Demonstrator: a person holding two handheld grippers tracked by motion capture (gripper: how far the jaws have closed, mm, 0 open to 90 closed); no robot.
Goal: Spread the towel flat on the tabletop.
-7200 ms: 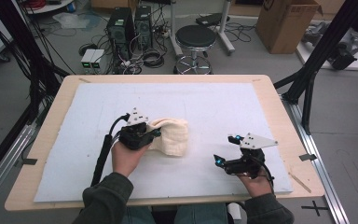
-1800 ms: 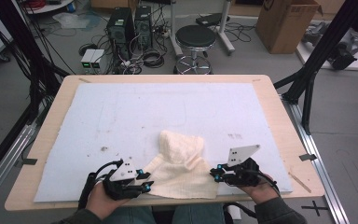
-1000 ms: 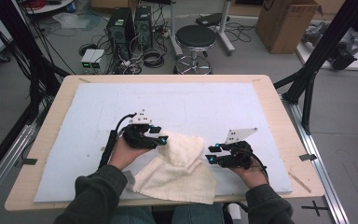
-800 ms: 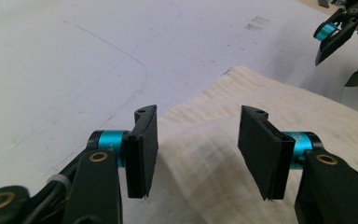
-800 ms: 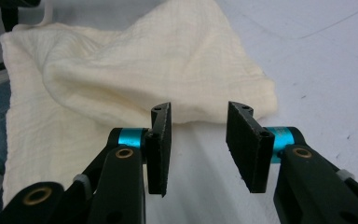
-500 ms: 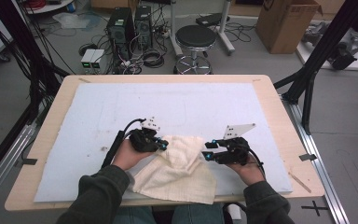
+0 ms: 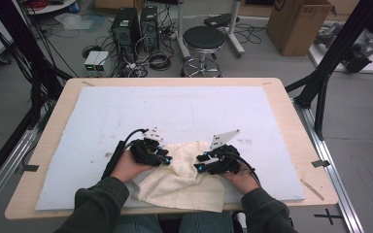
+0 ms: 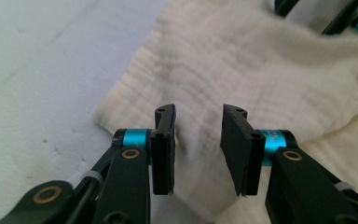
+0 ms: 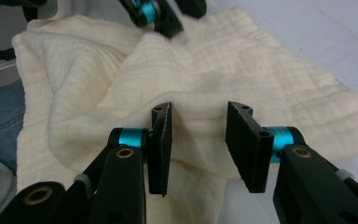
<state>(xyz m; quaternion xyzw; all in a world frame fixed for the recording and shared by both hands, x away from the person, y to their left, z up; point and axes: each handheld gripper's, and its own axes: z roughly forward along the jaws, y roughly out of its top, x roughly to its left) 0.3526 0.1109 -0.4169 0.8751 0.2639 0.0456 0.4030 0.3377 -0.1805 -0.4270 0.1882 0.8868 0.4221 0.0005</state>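
Cloth (image 7: 187,177), cream, rumpled, lying on the white mat (image 7: 184,116) at the near edge of the bench (image 7: 291,111), its lower hem hanging past that edge. Left gripper (image 8: 198,140) at the cloth's left fold, jaws parted, fabric between them, nothing clamped. Right gripper (image 9: 198,140) at the right fold, jaws likewise apart over a raised ridge of cloth.

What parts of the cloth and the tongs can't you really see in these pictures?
- High view: the cloth near edge hangs past the table, so what lies below is hidden.
- High view: left tongs and right tongs are too small to show their gap.
- Left gripper view: the cloth under the open jaws is hidden by them.
- Right gripper view: the cloth's left part runs off the frame edge.
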